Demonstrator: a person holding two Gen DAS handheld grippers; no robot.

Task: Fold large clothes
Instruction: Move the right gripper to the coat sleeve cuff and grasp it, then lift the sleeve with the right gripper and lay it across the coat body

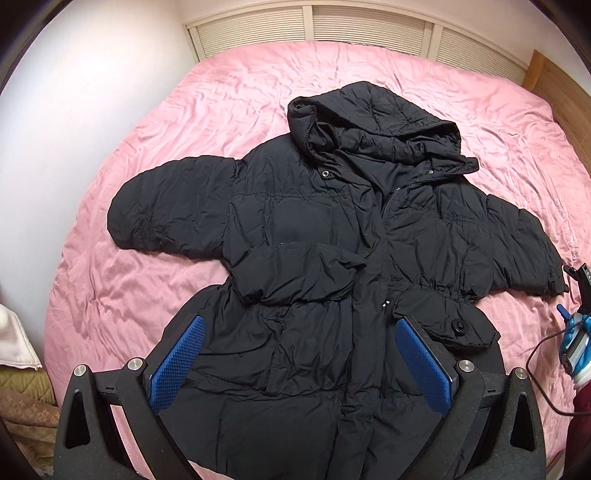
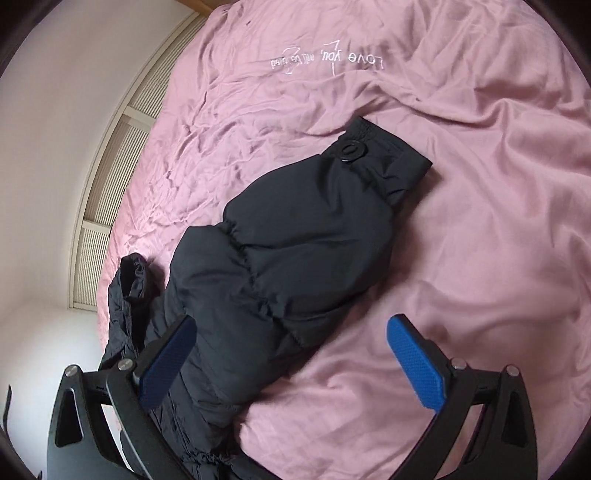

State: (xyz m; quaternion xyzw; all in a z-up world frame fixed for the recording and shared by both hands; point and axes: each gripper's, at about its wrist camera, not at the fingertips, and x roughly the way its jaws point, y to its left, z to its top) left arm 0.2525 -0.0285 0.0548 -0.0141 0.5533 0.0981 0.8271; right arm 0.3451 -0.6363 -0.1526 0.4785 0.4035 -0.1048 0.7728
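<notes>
A large black hooded puffer jacket (image 1: 314,221) lies front up on a pink bed sheet (image 1: 147,147). Its left sleeve (image 1: 295,275) is folded in across the chest; its right sleeve (image 1: 517,251) lies spread out. My left gripper (image 1: 301,332) is open and hovers above the jacket's lower front. My right gripper (image 2: 291,332) is open above the right sleeve (image 2: 295,240), whose cuff has a round black button (image 2: 351,151). The other gripper's blue body (image 1: 576,343) shows at the right edge of the left wrist view.
A slatted panel (image 1: 332,26) runs along the far side of the bed. White embroidered writing (image 2: 328,61) is on the sheet beyond the sleeve. Folded bedding (image 1: 18,350) lies at the left edge. A wooden frame (image 1: 554,81) borders the bed's right side.
</notes>
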